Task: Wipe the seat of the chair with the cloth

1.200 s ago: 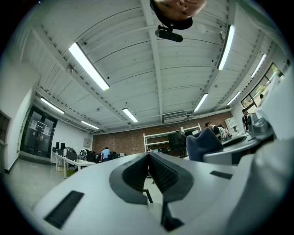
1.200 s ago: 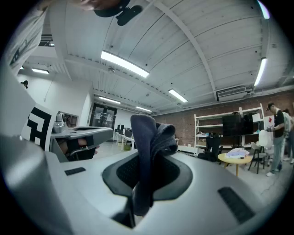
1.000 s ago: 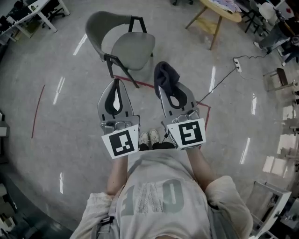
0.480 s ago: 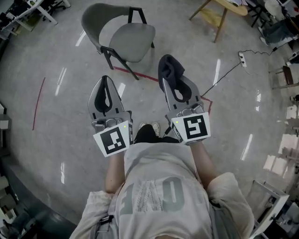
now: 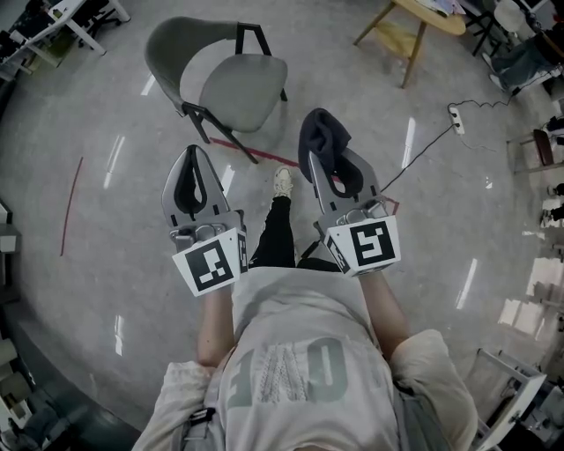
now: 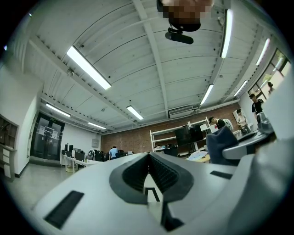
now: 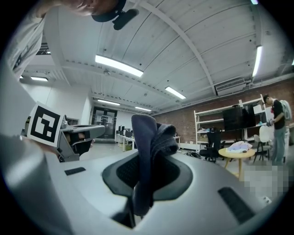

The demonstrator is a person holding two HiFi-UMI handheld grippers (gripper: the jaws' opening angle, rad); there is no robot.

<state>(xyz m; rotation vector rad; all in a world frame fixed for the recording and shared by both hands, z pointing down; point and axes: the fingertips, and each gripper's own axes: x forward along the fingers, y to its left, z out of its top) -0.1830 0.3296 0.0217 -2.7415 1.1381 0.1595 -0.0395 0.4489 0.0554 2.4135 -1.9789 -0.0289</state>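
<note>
The grey chair (image 5: pixel 236 86) stands on the floor ahead and to the left, its seat bare and its curved backrest (image 5: pixel 169 48) on the far left. A dark blue cloth (image 5: pixel 319 134) bunches up out of my right gripper (image 5: pixel 326 160), which is shut on it. In the right gripper view the cloth (image 7: pixel 154 135) rises between the jaws of that gripper (image 7: pixel 146 160). My left gripper (image 5: pixel 196 158) is shut with nothing in it, and its ribbed pads meet in the left gripper view (image 6: pixel 149 158). Both grippers are held short of the chair, apart from it.
The person's leg steps forward between the grippers, with a white shoe (image 5: pixel 282 181) near red floor tape (image 5: pixel 251 148). A wooden stool (image 5: pixel 407 26) stands at the back right. A power strip (image 5: pixel 454 119) with its cable lies to the right. Desks (image 5: pixel 53 22) line the far left.
The person has taken a step toward the chair: the feet stood together before, and one leg now reaches forward. Both grippers have kept their hold and shifted slightly.
</note>
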